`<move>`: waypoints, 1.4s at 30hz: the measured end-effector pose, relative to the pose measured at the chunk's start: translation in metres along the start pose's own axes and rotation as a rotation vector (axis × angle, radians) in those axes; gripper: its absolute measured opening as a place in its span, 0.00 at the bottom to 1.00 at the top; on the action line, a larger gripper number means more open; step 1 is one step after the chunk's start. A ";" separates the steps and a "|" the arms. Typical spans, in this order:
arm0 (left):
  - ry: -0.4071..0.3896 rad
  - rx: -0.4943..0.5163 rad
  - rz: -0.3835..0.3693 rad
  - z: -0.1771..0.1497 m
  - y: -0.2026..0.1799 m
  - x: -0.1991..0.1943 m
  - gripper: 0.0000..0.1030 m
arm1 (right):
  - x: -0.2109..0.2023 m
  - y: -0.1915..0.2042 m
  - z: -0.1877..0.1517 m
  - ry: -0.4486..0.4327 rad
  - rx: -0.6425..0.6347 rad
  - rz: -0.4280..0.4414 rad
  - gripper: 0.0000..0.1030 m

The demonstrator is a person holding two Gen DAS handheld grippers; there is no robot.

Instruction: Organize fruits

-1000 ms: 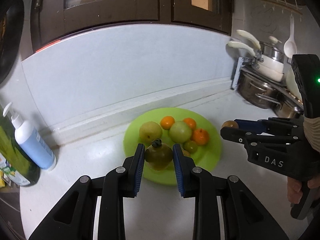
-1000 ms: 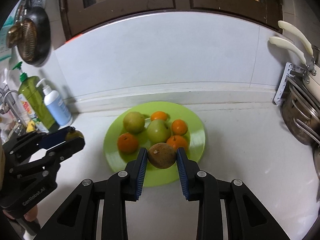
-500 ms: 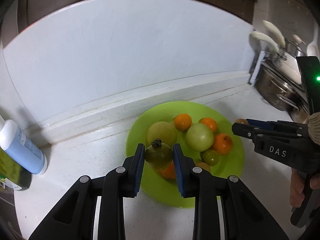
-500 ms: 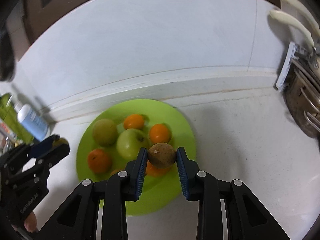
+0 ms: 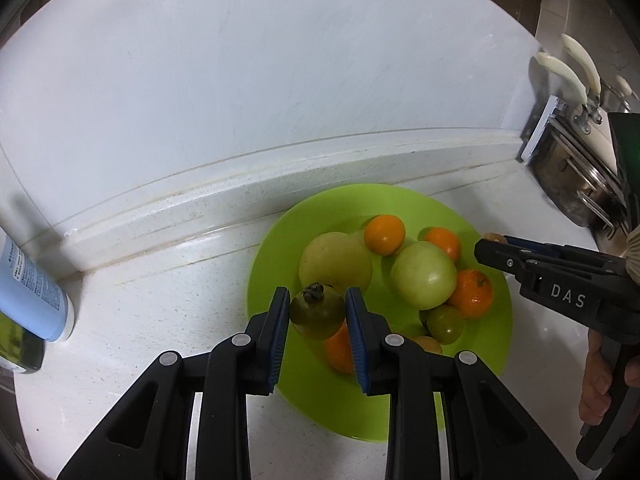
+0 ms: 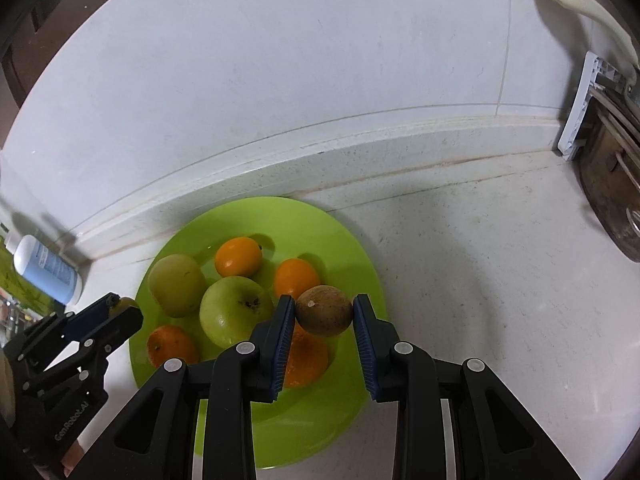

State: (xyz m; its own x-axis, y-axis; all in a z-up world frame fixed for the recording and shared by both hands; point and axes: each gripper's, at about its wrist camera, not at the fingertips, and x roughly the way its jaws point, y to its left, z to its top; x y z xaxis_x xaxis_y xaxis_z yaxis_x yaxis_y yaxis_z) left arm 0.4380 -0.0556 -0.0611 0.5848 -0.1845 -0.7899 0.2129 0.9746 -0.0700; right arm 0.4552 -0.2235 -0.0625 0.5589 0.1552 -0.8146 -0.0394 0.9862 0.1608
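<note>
White stone counter [image 6: 460, 280] and backsplash are shown bearing a lime-green plate [image 6: 328, 232] already loaded with a yellow-green pear [image 5: 334, 262], a green apple [image 6: 234, 310] and several oranges. Above its near half, a dark green persimmon [image 5: 318, 312] is clamped in the left gripper [image 5: 318, 326] and a brown kiwi-like fruit [image 6: 324, 310] in the right gripper [image 6: 322, 330]. The placing step is judged to be in hand; next, each fruit should be lowered into a free gap before the pads are released.
</note>
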 end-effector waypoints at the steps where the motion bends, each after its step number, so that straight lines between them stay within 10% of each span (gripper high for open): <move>1: 0.002 -0.002 -0.004 0.000 0.000 0.000 0.28 | 0.001 0.000 0.001 0.000 -0.002 -0.002 0.30; 16: -0.055 -0.005 0.026 -0.005 0.003 -0.024 0.36 | -0.015 0.010 -0.009 -0.041 -0.045 -0.008 0.44; 32: -0.188 -0.042 0.138 -0.068 -0.010 -0.124 0.81 | -0.111 0.025 -0.075 -0.229 -0.105 -0.027 0.77; 42: -0.246 -0.047 0.161 -0.118 -0.020 -0.183 0.89 | -0.173 0.030 -0.133 -0.317 -0.127 -0.041 0.82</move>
State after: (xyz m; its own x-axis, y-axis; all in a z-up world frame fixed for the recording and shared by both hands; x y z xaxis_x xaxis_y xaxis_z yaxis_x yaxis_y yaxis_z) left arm 0.2343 -0.0261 0.0134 0.7813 -0.0464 -0.6224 0.0686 0.9976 0.0118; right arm 0.2469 -0.2133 0.0092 0.7910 0.1089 -0.6021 -0.1030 0.9937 0.0444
